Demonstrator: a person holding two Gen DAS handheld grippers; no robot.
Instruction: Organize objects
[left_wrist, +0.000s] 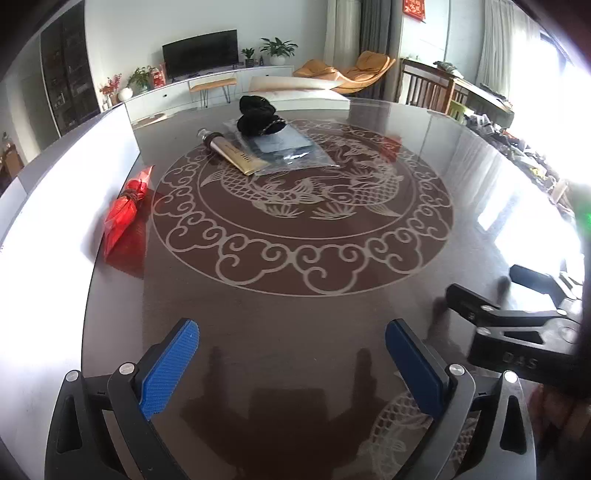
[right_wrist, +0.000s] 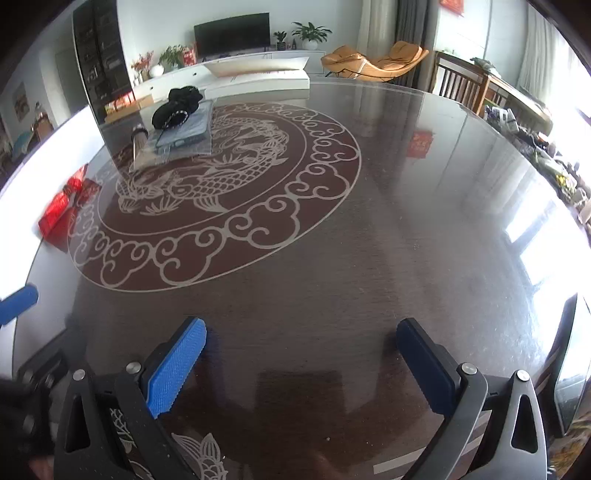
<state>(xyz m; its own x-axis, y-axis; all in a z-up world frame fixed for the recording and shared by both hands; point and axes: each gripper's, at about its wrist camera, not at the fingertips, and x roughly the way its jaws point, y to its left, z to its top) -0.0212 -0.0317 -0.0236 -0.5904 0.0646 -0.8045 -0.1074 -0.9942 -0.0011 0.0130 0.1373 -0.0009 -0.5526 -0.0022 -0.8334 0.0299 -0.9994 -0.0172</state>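
On the far left part of the round dark glass table (left_wrist: 295, 325) lies a small pile. It holds a black fabric bundle (left_wrist: 258, 114), a gold tube (left_wrist: 236, 153) and a clear plastic bag (left_wrist: 291, 147) with a blue-grey item inside. A red packet (left_wrist: 125, 210) lies by the left rim. My left gripper (left_wrist: 291, 332) hovers open over bare glass near the front edge, well short of the pile. My right gripper (right_wrist: 301, 332) is open too, with nothing between its blue pads (right_wrist: 173, 365). In the right wrist view the pile (right_wrist: 181, 122) and the red packet (right_wrist: 62, 210) sit far left.
An etched fish-and-cloud medallion (left_wrist: 303, 221) fills the table's middle. The right gripper's black frame (left_wrist: 517, 332) shows beside the left one. A dark flat panel (right_wrist: 569, 369) stands at the right rim. Beyond are a TV (left_wrist: 201, 51), an orange lounger (left_wrist: 354, 70) and a wooden chair (right_wrist: 461, 81).
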